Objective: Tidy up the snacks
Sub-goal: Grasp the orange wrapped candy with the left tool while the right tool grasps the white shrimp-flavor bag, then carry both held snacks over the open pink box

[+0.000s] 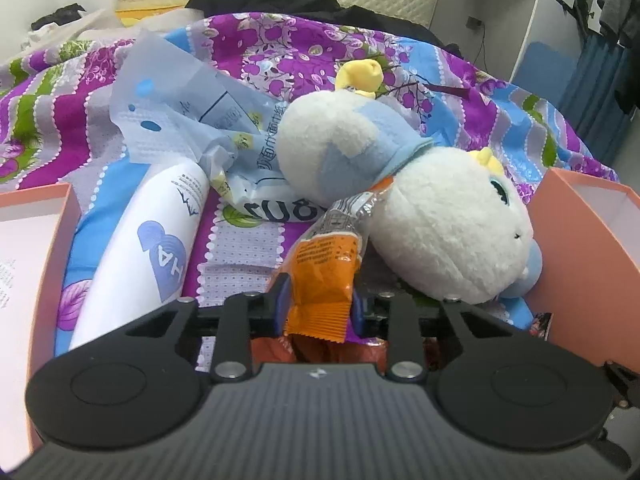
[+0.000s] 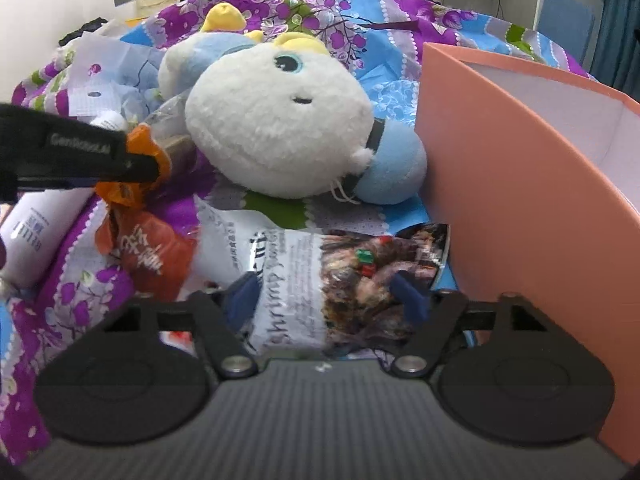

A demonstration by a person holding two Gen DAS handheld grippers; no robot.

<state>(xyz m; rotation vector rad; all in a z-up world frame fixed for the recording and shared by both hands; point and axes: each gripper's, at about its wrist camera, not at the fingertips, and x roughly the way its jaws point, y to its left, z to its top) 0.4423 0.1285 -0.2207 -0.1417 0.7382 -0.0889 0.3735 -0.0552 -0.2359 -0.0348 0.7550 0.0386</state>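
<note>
The orange snack packet [image 1: 326, 276], crinkled with a crimped end seal, lies on the bed's floral sheet [image 1: 240, 256] beside the plush toy [image 1: 448, 228], clenched in the left gripper [image 1: 318, 306] jaws. The right gripper [image 2: 324, 296] jaws straddle a white shrimp snack bag [image 2: 320, 276] near the pink box [image 2: 500, 184]; whether they press it is unclear, and its print is blurred.

Even indoor light, soft shadows, fisheye-bent edges, slight blur up close.

Both grippers are matte black, each with a ribbed body, two round discs and silver pivot screws. The left gripper [image 1: 318, 306] and right gripper [image 2: 324, 300] carry dark blue finger pads [image 2: 412, 298]. White lettering marks one finger's side.
</note>
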